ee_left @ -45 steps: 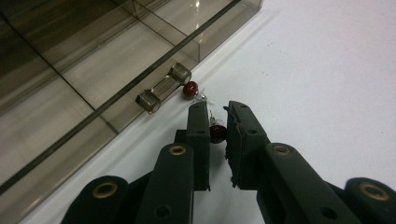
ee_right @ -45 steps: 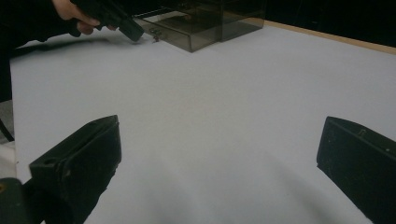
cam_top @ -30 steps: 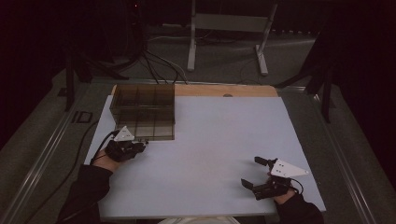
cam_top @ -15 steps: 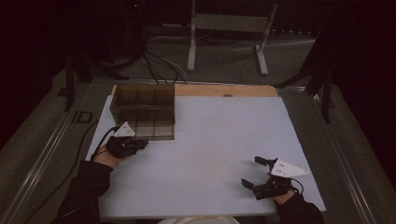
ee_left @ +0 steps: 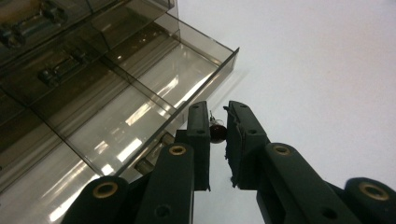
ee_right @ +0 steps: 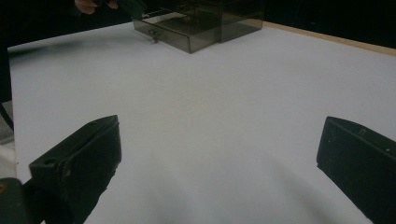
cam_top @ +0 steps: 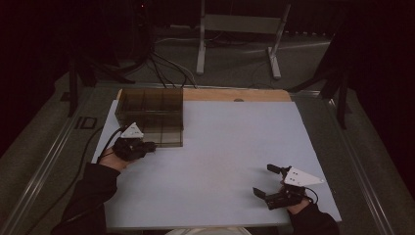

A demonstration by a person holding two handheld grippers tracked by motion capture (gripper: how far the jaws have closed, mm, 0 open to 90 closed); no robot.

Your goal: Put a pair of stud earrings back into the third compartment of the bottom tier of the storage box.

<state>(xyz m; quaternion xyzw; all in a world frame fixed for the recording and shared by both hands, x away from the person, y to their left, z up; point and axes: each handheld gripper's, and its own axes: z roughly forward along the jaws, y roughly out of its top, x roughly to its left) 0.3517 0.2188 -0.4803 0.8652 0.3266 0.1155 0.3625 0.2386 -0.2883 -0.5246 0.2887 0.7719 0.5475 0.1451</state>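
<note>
L gripper (ee_left: 218, 130) clamped on drawer knob (ee_left: 217, 132) | R gripper (ee_right: 219, 154) wide open, holds nothing

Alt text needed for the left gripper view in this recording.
The left gripper pinches a small dark red bead-like object between its two black jaws, beside the open drawer of a smoky transparent drawer box on a white table.

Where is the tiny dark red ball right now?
In the left gripper view, the tiny dark red ball sits pinched in the left hand-held gripper, just beside the front wall of the open smoky drawer.
</note>
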